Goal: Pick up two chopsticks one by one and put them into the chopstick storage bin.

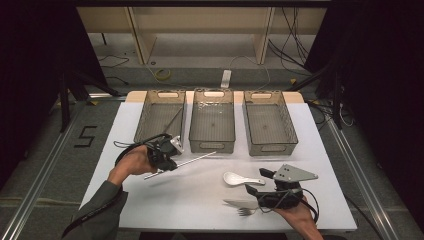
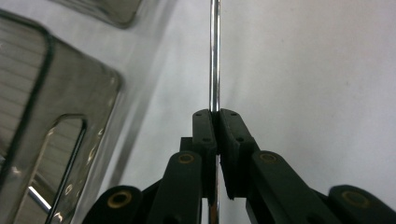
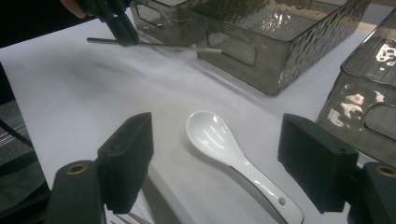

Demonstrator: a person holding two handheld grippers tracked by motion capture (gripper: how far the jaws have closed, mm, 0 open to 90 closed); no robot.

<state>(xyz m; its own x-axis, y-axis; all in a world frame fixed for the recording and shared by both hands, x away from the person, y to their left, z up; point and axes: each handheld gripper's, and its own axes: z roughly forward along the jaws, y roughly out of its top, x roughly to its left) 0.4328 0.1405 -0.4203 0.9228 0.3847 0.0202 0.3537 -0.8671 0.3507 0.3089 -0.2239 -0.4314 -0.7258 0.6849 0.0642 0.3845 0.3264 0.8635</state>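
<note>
A thin shiny metal rod [image 1: 197,159] hangs level a little above the white table [image 1: 200,200], its shadow beneath it. My left gripper [image 1: 169,164] is shut on the rod [image 2: 214,56] near one end, and the pads [image 2: 205,128] press its sides. The rod's far tip [image 3: 208,50] reaches the middle bin's front wall. A white ceramic spoon [image 1: 237,178] lies bowl up on the table. My right gripper [image 1: 257,181] stands open just right of it, and the spoon [image 3: 243,168] lies on the table between and beyond its pads [image 3: 133,140].
Three grey see-through bins stand in a row at the back: left [image 1: 145,112], middle [image 1: 212,145], right [image 1: 287,120]. The left bin holds another thin rod. A fork [image 1: 245,211] and a knife [image 1: 234,203] lie under my right hand near the front edge.
</note>
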